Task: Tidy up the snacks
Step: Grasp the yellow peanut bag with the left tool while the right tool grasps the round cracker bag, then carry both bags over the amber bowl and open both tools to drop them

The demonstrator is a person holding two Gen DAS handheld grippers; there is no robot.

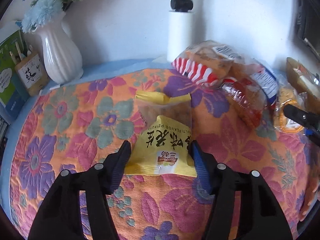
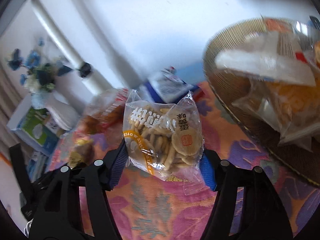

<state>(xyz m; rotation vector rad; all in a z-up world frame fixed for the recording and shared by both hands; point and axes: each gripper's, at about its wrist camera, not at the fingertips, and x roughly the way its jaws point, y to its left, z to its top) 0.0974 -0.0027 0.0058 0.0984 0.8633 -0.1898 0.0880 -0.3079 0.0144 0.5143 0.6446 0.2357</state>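
A yellow peanut packet [image 1: 163, 138] is seen lying on the flowered tablecloth [image 1: 66, 120] between the fingers of the left gripper [image 1: 161, 150], whose jaws are drawn in narrow against its sides; whether the pads truly press on it cannot be told. In the right wrist view, a clear biscuit bag [image 2: 162, 138] is pinched between the pads of the right gripper [image 2: 163, 150], with a second clear wrapper [image 2: 185, 134], holding round crackers, caught against it.

A slip is judged possible on the left, since only the lower end of the slick packet is bracketed. On the right, the two wrappers are thought likely to part if lifted together, and brittle contents could be crushed by a tighter squeeze.

One woven basket [image 2: 226, 46] is counted at the right, already holding at least three wrapped snacks. A loose pile [image 1: 230, 78] of roughly five more wrapped snacks is left on the cloth; blur prevents a firm count. One white vase [image 1: 60, 58] of flowers is also counted.
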